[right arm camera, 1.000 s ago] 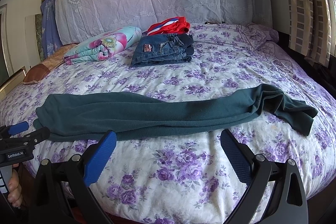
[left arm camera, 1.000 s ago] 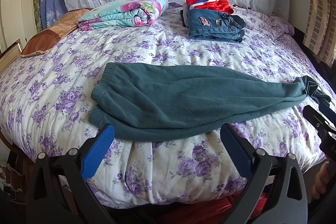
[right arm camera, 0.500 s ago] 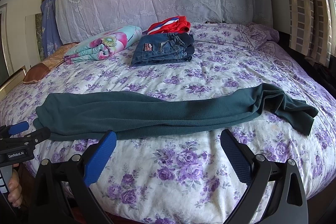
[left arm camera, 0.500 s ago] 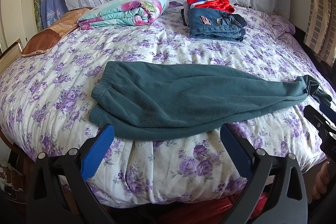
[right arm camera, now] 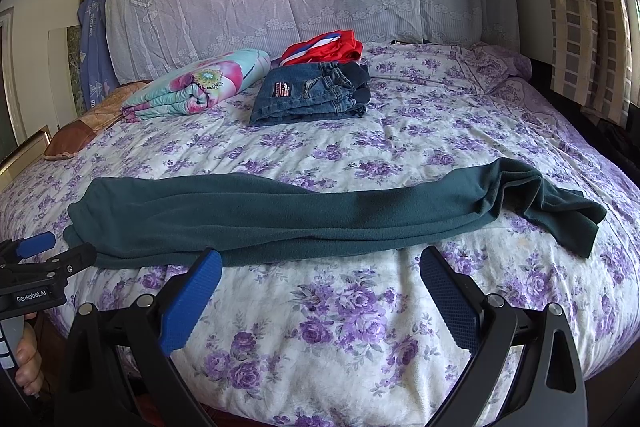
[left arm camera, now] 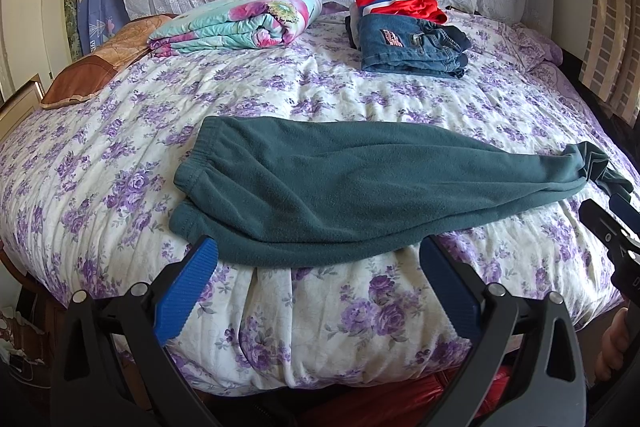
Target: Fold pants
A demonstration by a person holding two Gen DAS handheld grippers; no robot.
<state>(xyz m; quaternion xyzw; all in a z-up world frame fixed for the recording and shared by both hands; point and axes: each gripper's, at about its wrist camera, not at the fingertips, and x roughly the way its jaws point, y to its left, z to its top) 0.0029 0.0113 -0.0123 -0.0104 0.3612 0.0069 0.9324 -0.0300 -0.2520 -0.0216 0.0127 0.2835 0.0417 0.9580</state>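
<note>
Teal fleece pants (left arm camera: 352, 195) lie lengthwise across the near part of the bed (left arm camera: 304, 319), legs already laid one on the other, waistband to the left, cuffs to the right. The cuff end (right arm camera: 560, 205) is rumpled and splayed, one hem kicked out toward the near edge.

Your left gripper (left arm camera: 318, 281) hovers just short of the near hem by the waist end, tongs spread wide, nothing between them. Your right gripper (right arm camera: 320, 293) hangs near the middle of the legs, also spread wide and empty, well left of the cuffs.

Risks as I judge them:
- Fleece is thick and doubled; pinch only the top layer and the legs will slide apart on the lift.
- Fold with the cuffs still bunched and you lock that lump inside.
- The near hem sits close to where the floral quilt (right arm camera: 360, 307) rolls over the bed edge; a drag toward you could pull the pants off.
- You may catch quilt along with the fleece.

Far off, the folded jeans (right arm camera: 308, 99), red garment (right arm camera: 324, 47) and flowered blanket (left arm camera: 240, 21) are well clear.
</note>
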